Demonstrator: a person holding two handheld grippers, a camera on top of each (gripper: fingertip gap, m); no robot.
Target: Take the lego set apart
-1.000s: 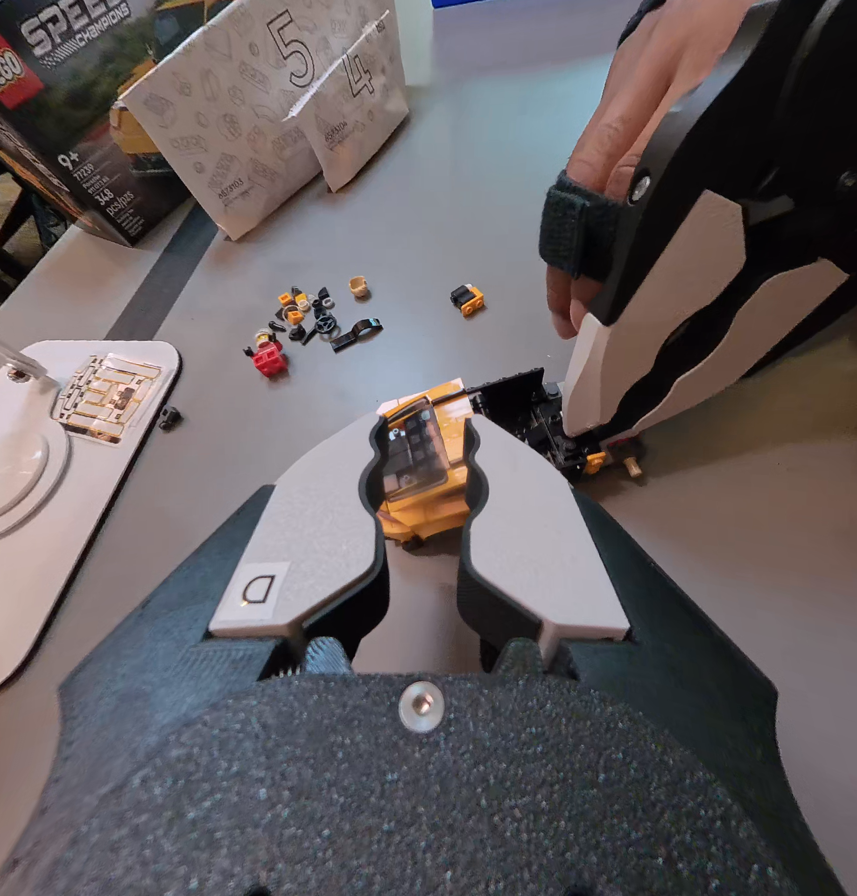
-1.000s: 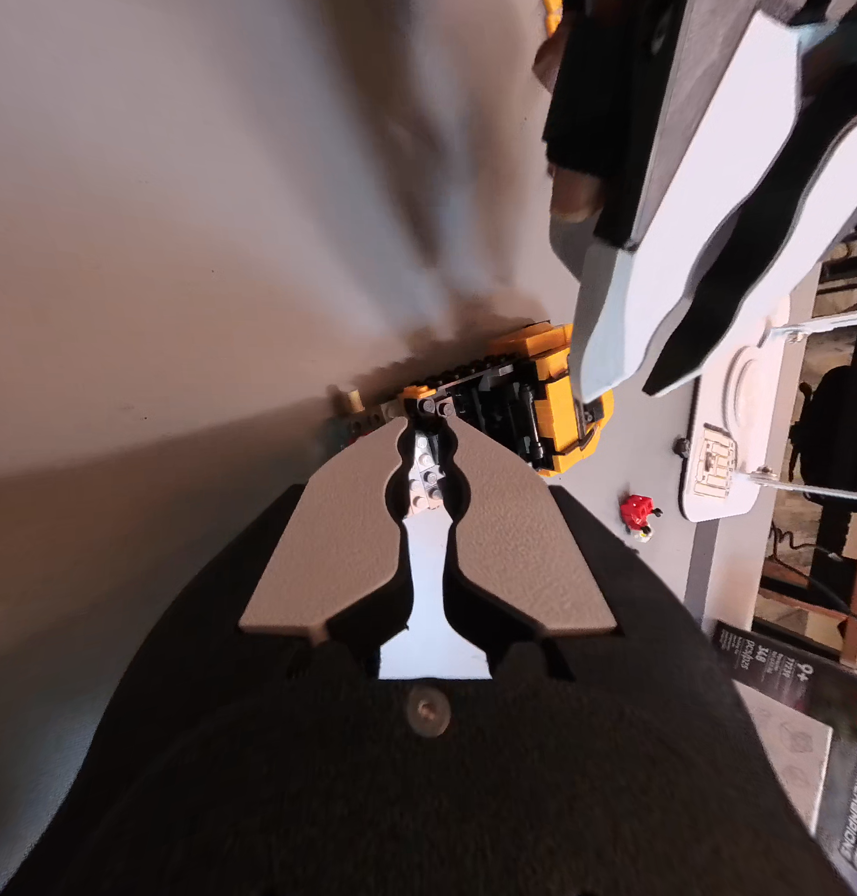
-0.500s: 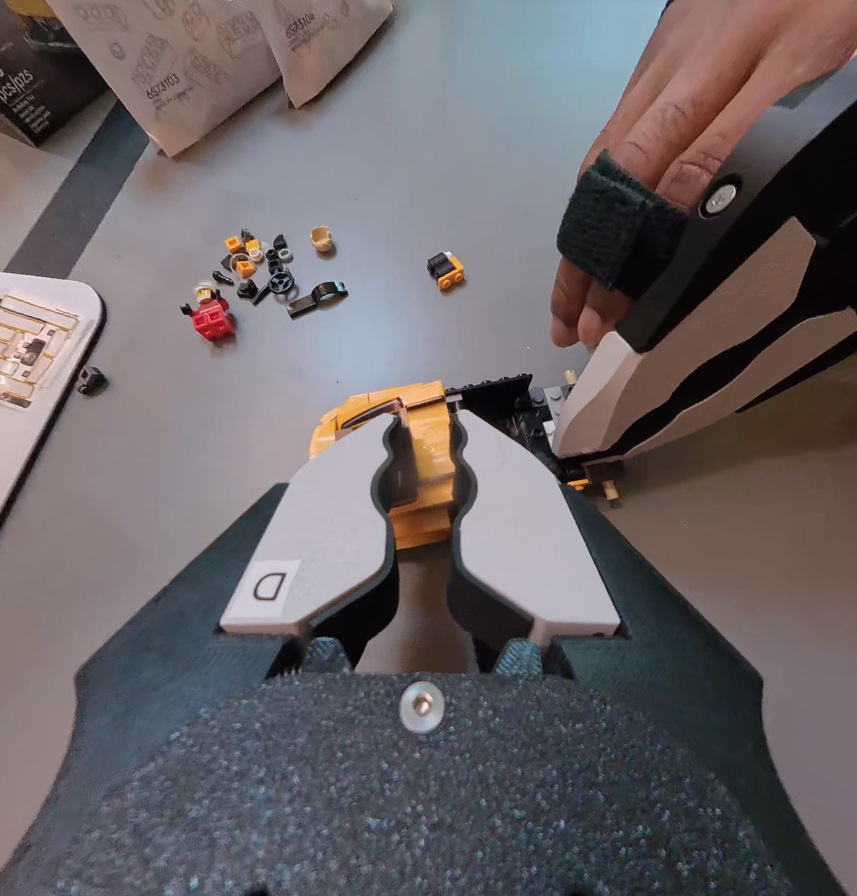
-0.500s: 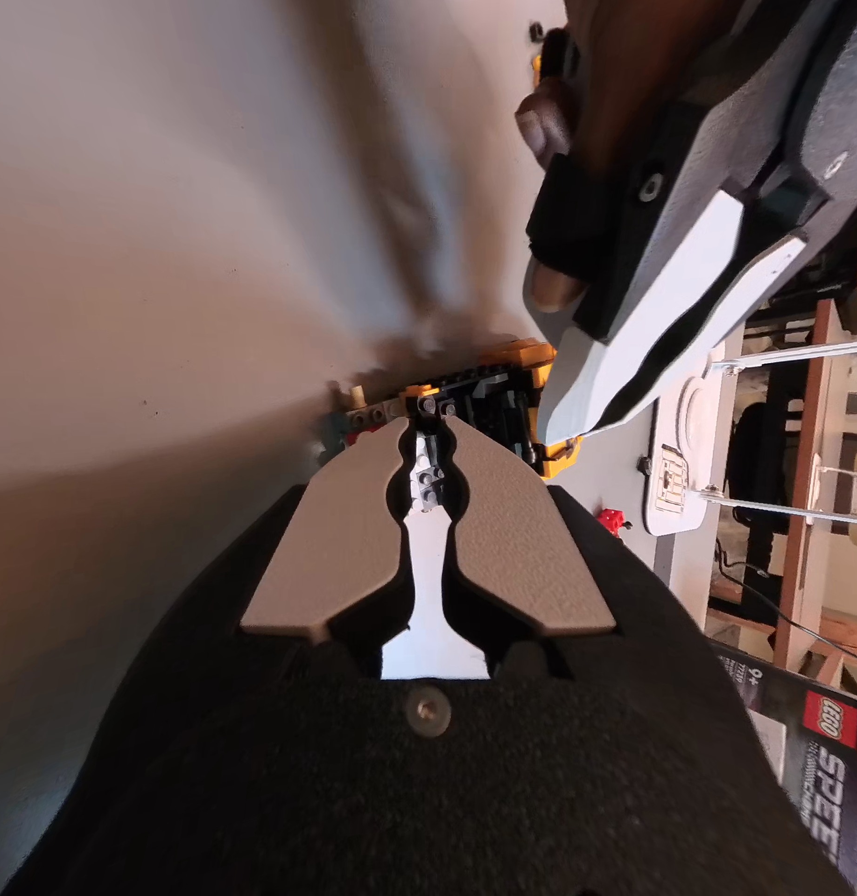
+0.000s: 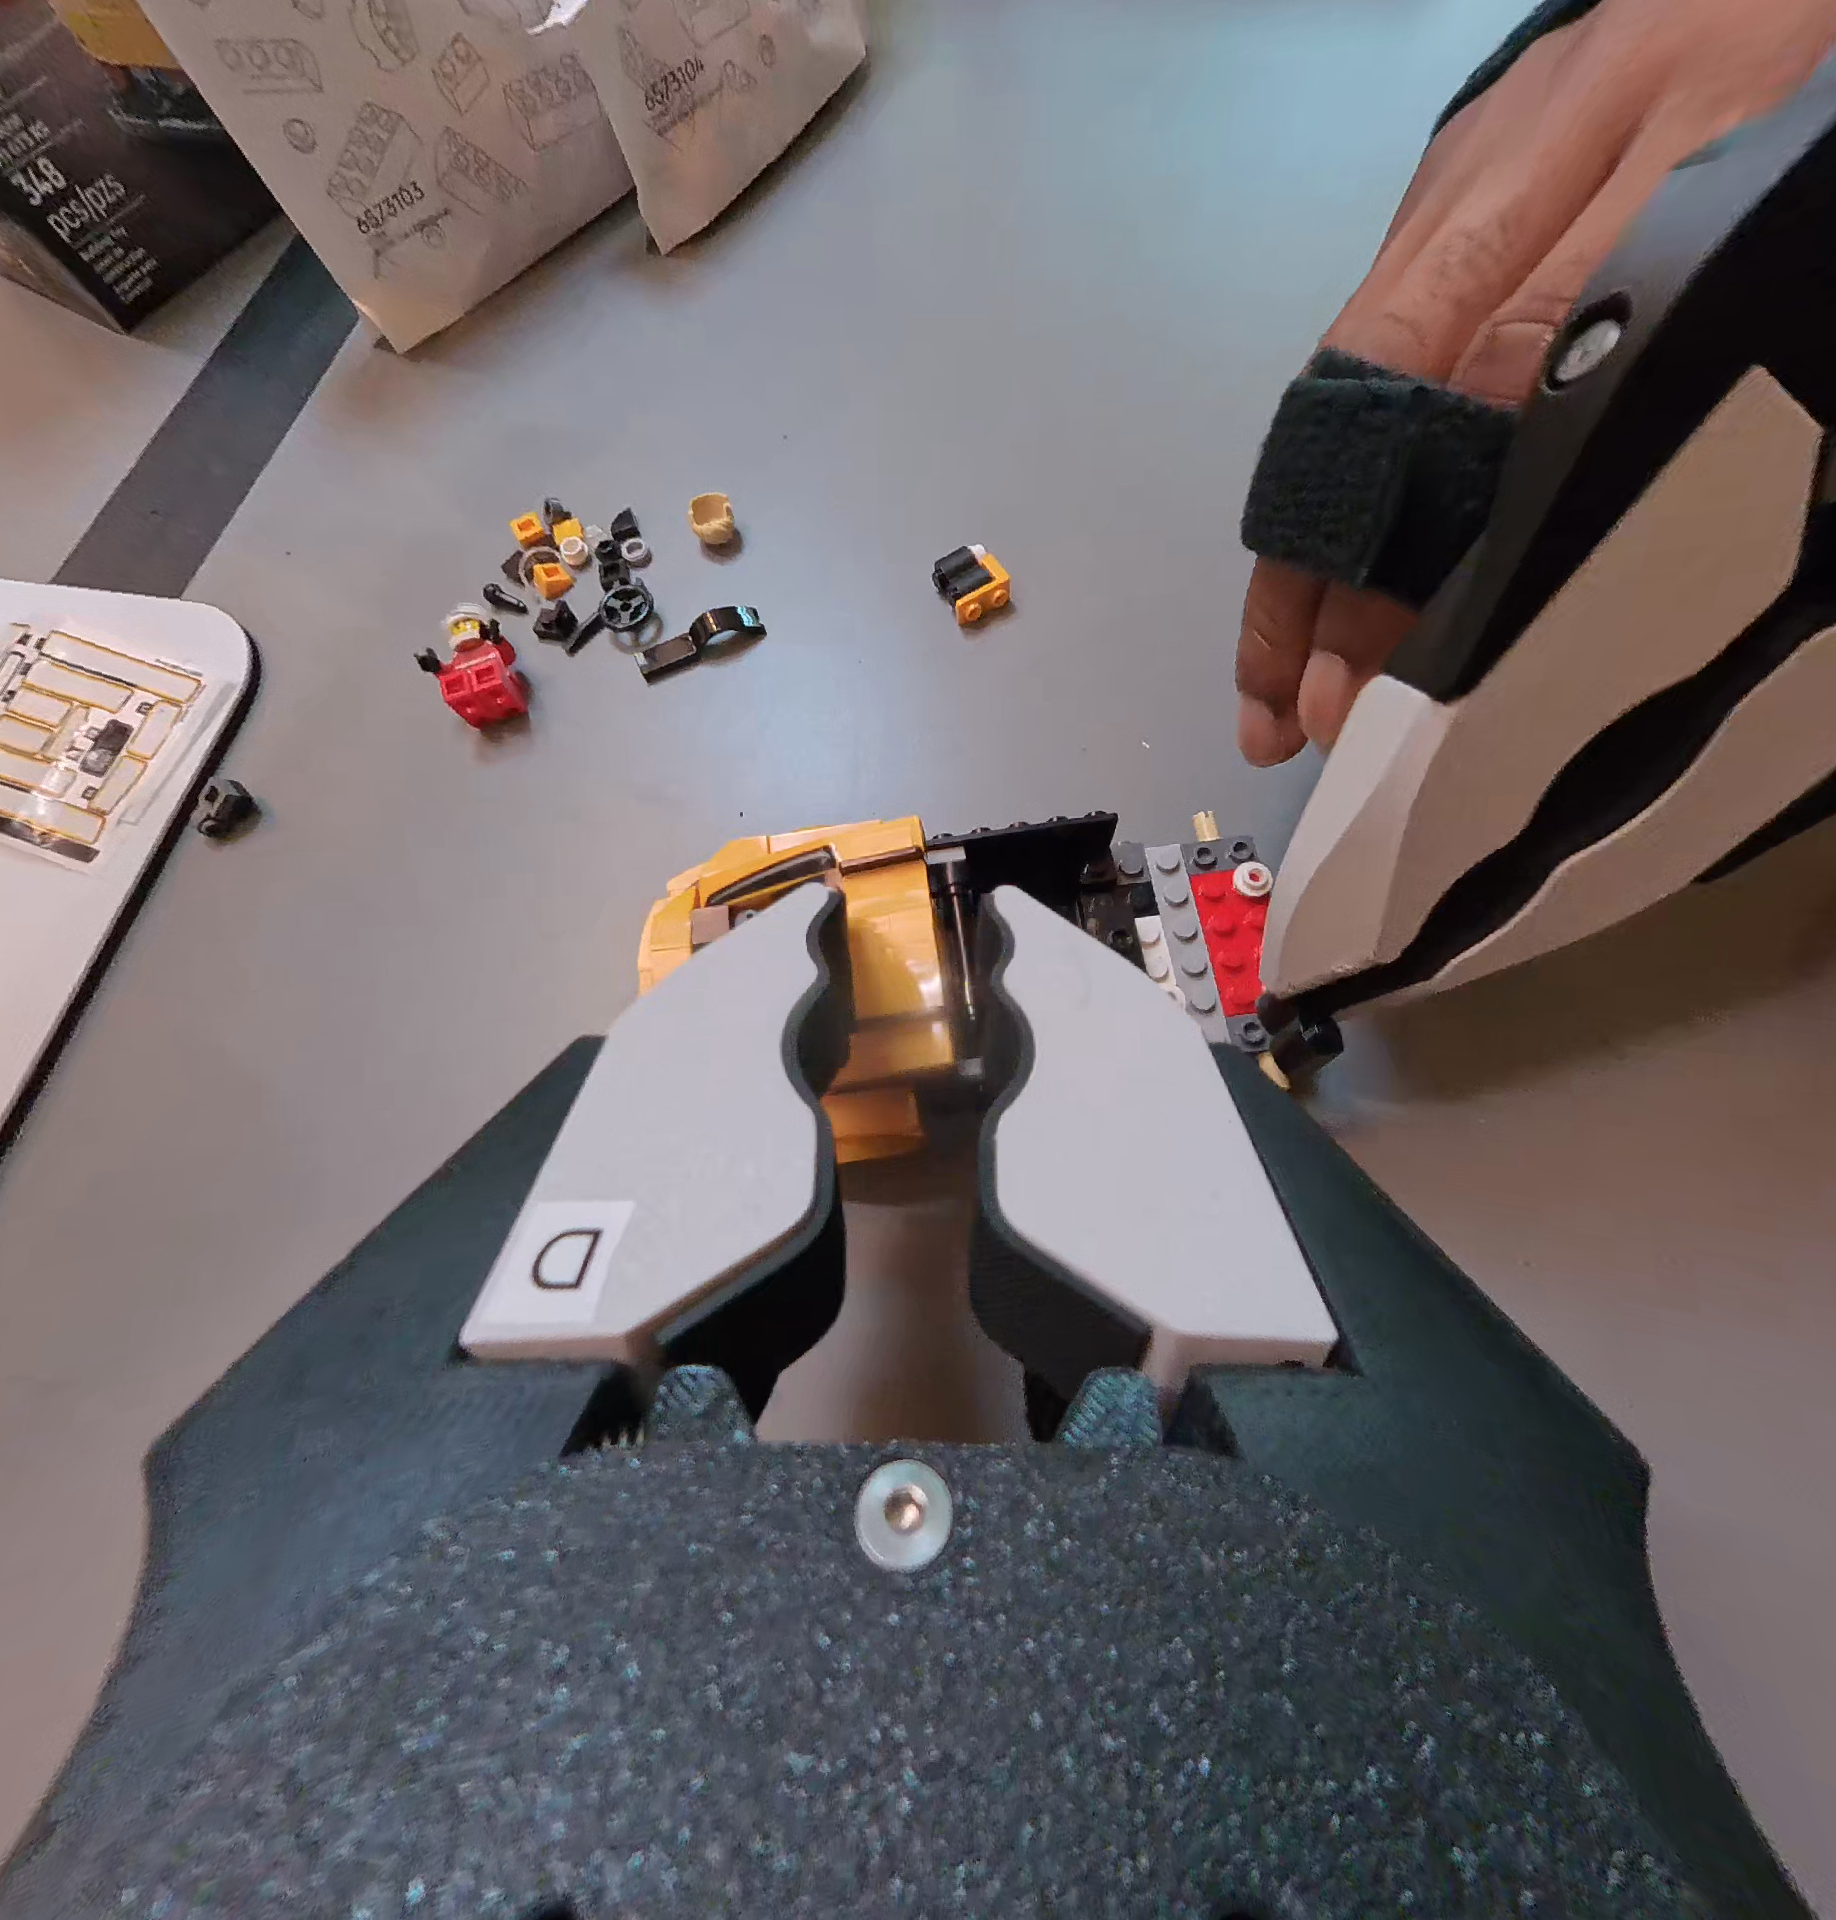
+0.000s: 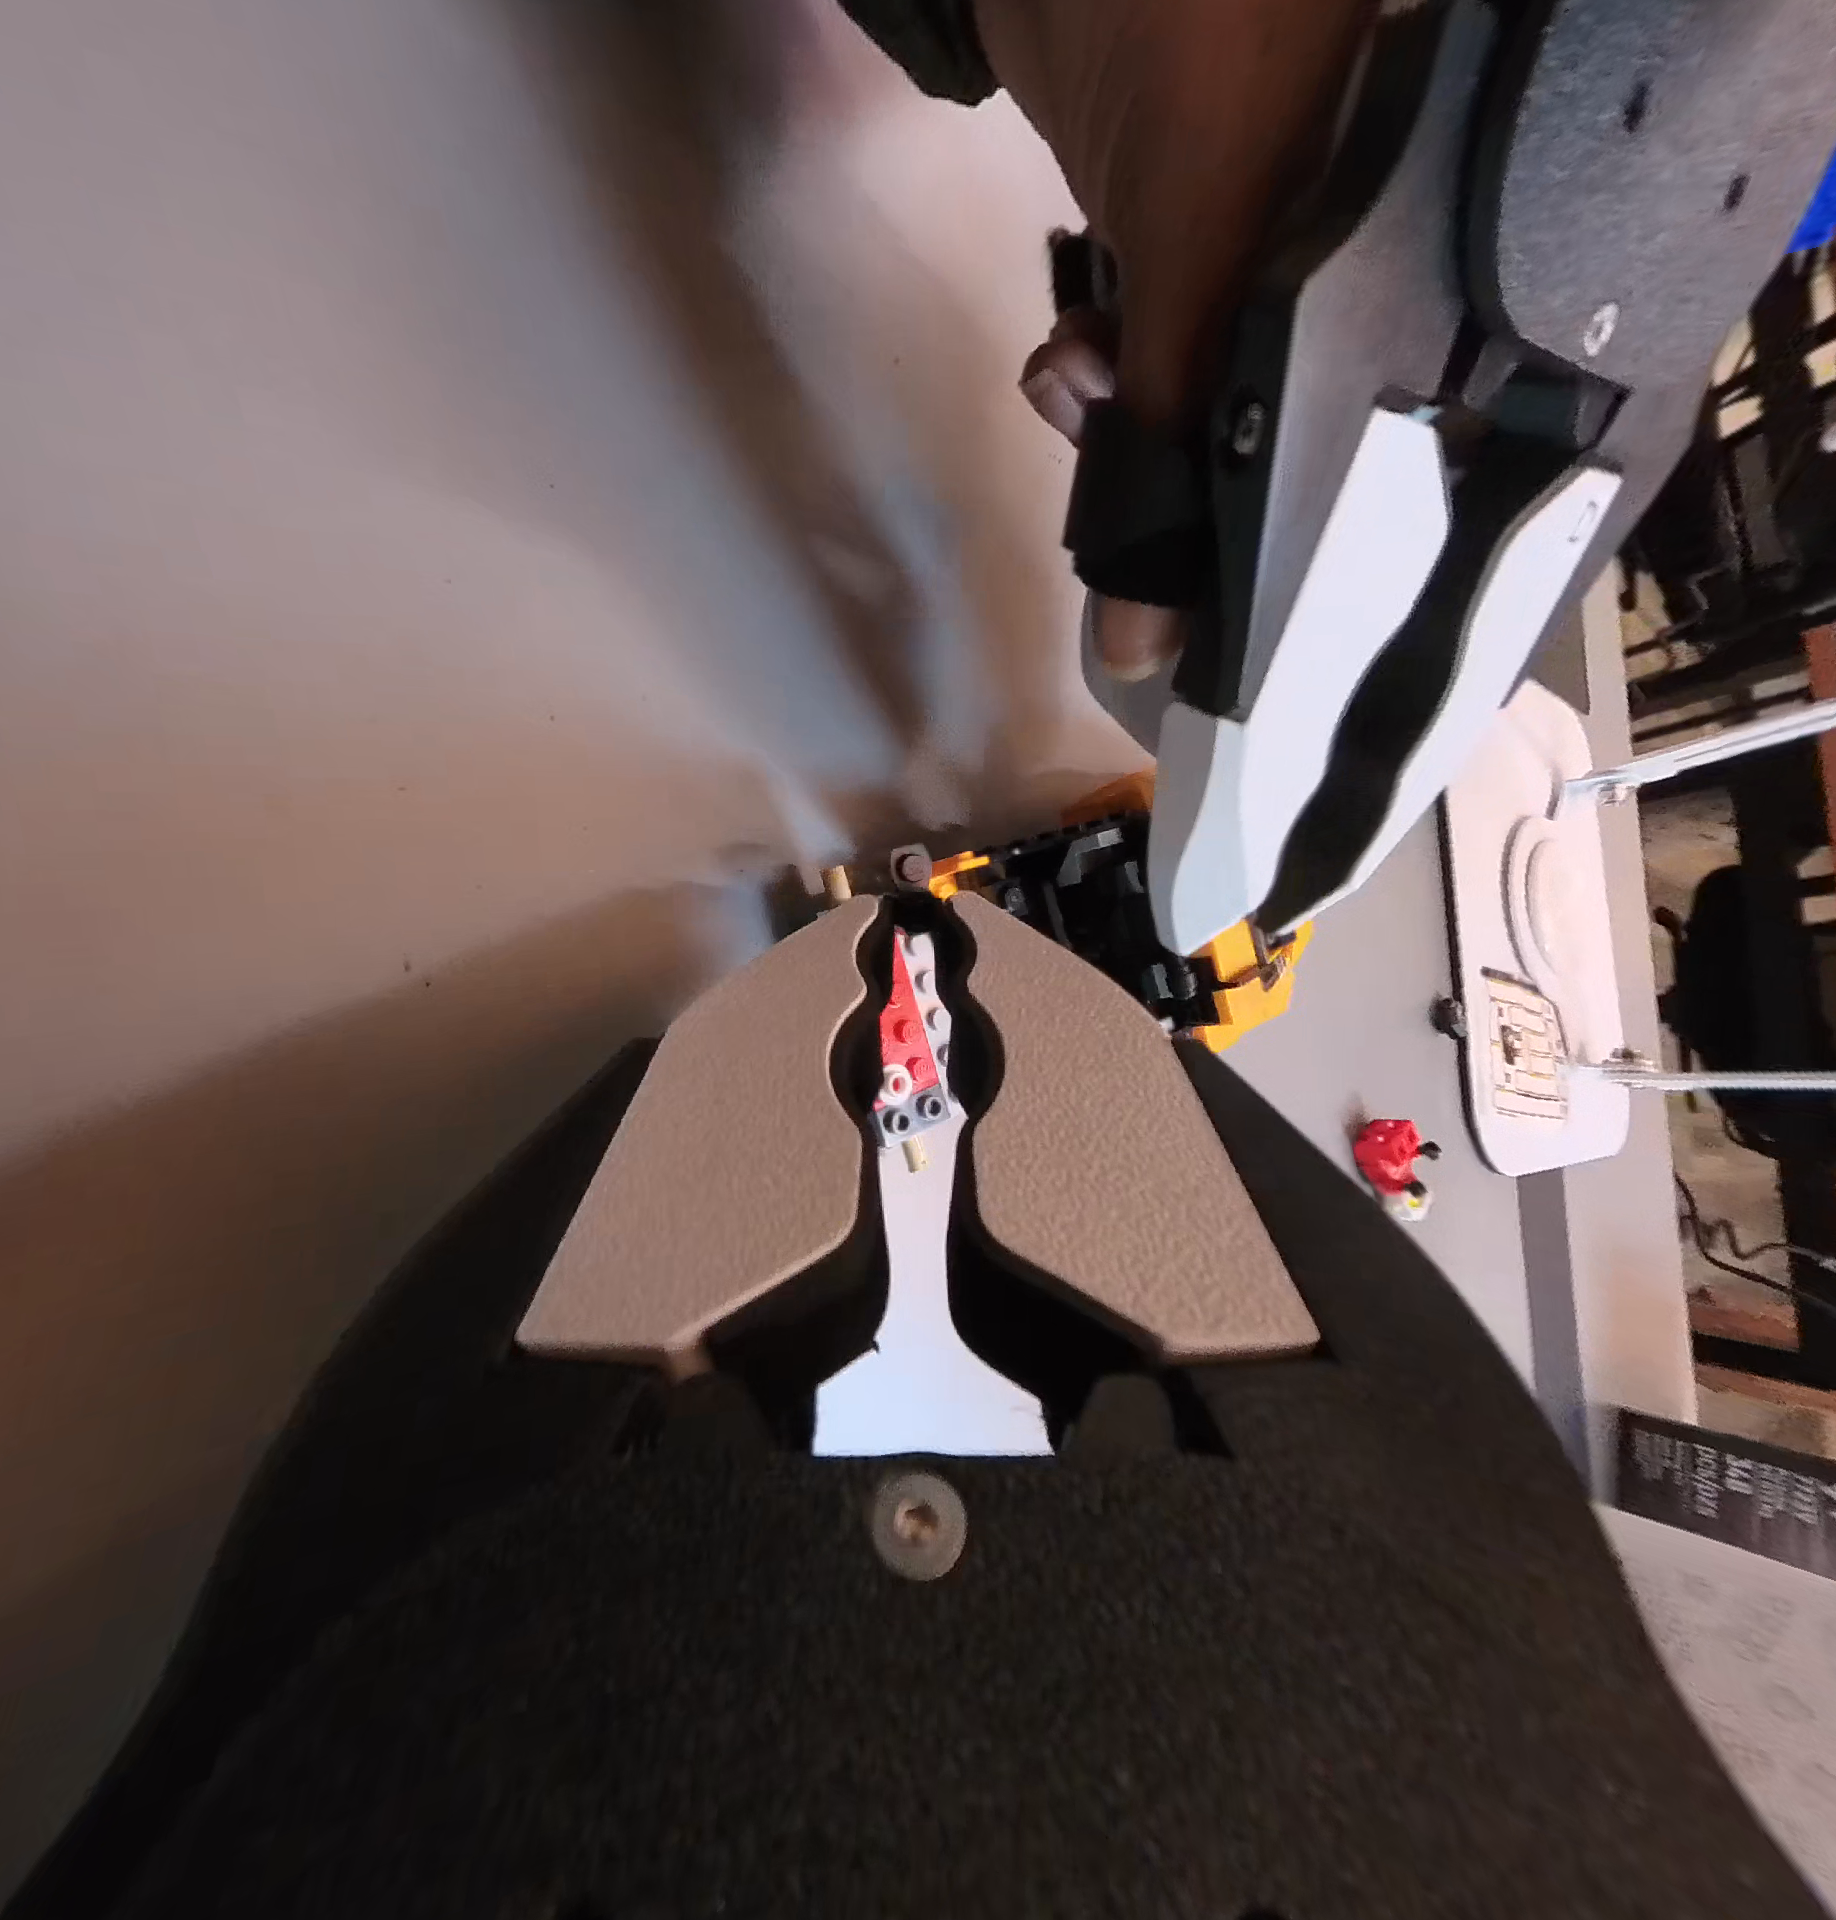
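My left gripper (image 5: 909, 914) is clamped on the yellow body of the lego car (image 5: 872, 956), which sits on the grey table (image 5: 997, 416) right in front of me. The car looks half stripped: the yellow shell is at the left end, with a dark sloped window piece on top, and behind it the black frame is bare, with a black upright plate along its far edge. At the right end the studs are exposed on a red plate (image 5: 1231, 920) edged with grey strips, and a small tan peg sticks out past it.

My right gripper (image 5: 1283, 997) comes in from the right with its tips pinched on that end of the car, on the dark corner by the red plate. In the right wrist view the red plate (image 6: 906, 1023) and its grey strip show in the narrow slot between my right gripper's (image 6: 919, 906) closed tips, with the black frame and yellow shell beyond.

Farther back on the table lie loose parts (image 5: 592, 577), a red minifigure (image 5: 472, 670), a tan hair piece (image 5: 714, 517) and a small yellow-and-black block (image 5: 973, 584). Paper bags (image 5: 498, 135) and the box (image 5: 72, 156) stand at the far edge, and a sticker sheet (image 5: 62, 727) lies on a white board (image 5: 41, 966) to the left.
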